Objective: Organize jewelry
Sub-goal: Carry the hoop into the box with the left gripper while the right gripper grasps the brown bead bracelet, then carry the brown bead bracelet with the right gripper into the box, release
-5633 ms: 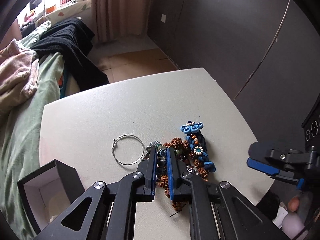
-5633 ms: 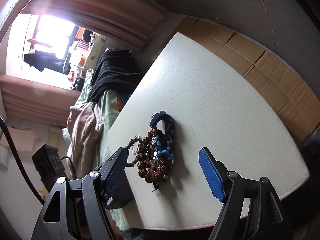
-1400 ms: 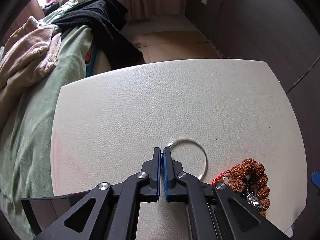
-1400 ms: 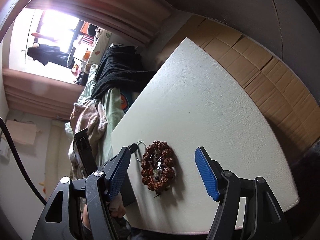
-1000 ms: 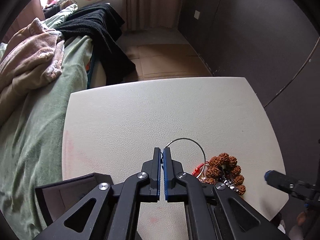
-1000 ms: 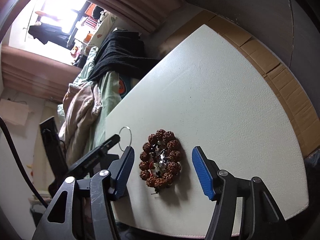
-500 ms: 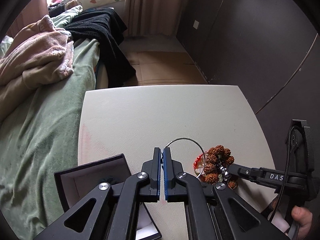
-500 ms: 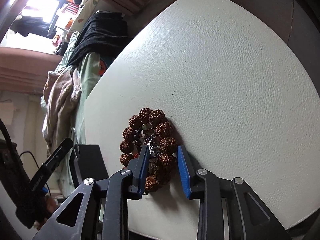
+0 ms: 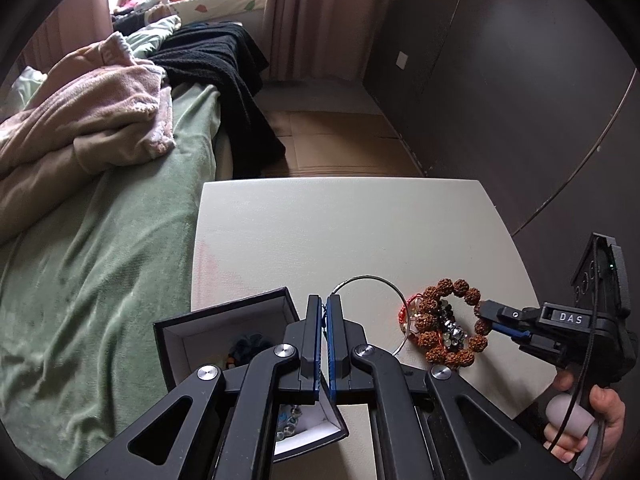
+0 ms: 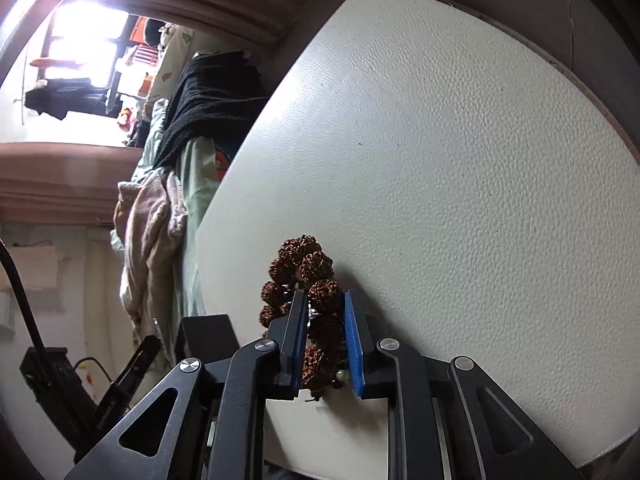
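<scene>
white leather-grain table (image 9: 344, 224) beside green bed (image 9: 104, 248)

"DAS" stands on the right hand-held gripper (image 9: 486, 311).

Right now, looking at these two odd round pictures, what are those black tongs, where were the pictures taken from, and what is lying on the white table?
No robot: a person holds a trigger-worked gripper in each hand, each with a wide-angle camera looking along its fingers. In the left view, the left gripper is shut on a thin silver hoop, above an open black jewelry box. The right gripper is closing around a brown seed-bead bracelet lying on the white table. The person's hand shows at the left view's edge. A bed stands beside the table.
</scene>
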The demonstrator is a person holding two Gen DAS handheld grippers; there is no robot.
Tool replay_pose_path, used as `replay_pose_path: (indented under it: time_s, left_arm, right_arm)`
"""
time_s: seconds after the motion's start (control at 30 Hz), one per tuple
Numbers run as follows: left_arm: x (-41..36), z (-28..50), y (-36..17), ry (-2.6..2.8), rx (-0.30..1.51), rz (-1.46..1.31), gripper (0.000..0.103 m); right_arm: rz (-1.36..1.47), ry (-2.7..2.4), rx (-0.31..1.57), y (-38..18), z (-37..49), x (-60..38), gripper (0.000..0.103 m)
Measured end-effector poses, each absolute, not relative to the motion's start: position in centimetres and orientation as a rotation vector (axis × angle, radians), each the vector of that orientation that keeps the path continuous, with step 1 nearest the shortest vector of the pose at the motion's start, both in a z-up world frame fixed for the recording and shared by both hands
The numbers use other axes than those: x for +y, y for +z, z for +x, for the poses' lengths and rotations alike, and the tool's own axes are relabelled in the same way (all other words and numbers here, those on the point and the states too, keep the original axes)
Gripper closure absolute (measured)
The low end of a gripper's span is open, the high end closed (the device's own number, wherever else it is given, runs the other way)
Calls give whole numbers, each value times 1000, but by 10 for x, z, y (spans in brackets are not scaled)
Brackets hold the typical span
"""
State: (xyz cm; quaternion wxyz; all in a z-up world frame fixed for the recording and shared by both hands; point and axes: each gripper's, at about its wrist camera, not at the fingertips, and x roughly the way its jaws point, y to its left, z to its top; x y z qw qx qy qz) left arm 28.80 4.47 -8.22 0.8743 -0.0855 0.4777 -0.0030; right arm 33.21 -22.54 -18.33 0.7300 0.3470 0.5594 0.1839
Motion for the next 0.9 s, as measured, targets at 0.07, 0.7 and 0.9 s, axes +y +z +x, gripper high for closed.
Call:
replay_pose_path:
  time_s: [0.07, 0.7, 0.9]
  left_arm:
    - [49, 283, -76, 4, 987, -184, 101]
    - [92, 240, -76, 64, 989, -235, 101]
    - [103, 240, -84, 32, 1030, -275, 100]
  right_arm:
    - [765, 458, 1190, -171, 330, -226, 83]
    - [801, 711, 1012, -123, 320, -189, 84]
    - [777, 790, 970, -107, 313, -169, 84]
